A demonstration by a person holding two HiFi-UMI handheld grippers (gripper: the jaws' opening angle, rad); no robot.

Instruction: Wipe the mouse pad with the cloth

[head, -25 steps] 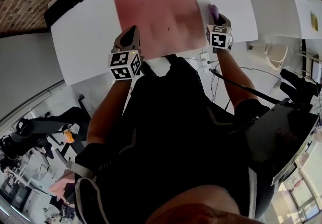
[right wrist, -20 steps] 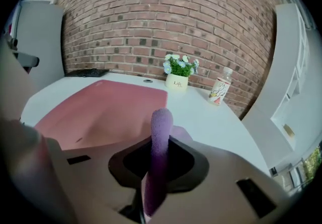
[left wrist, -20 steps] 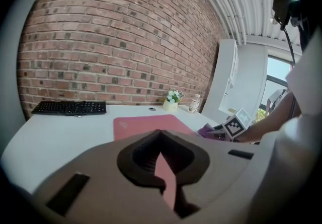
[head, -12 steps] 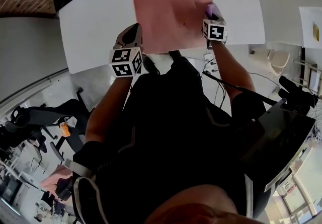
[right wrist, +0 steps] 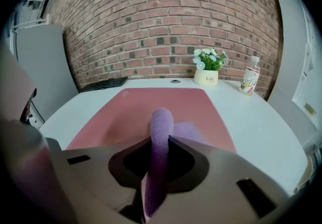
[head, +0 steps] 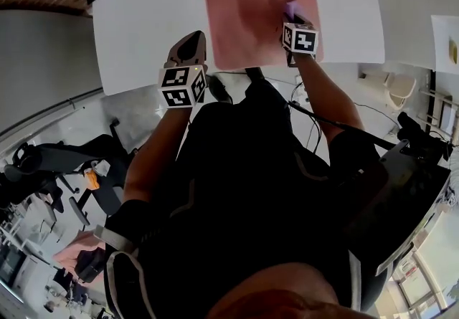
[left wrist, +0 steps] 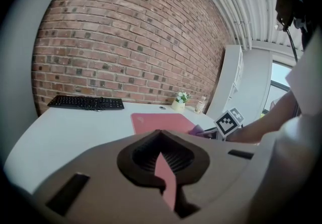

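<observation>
R gripper [head: 290, 18] jaws clamped on the purple cloth [head: 289, 6], which is pressed onto the pink mouse pad [head: 240, 2] toward its right side. Prob. mid-wipe, gripped low so the fold drags flat. L gripper [head: 188, 49] has jaws together w/ nothing in them. It hangs over the table's near edge, off the pad, prob. idle & out of the way. Pad lies flat on a white table [head: 143, 31]. Keyboard [left wrist: 85, 102] far left, flower pot [right wrist: 206, 71] & bottle [right wrist: 250, 81] beyond the pad, brick wall [right wrist: 161, 21] behind.
</observation>
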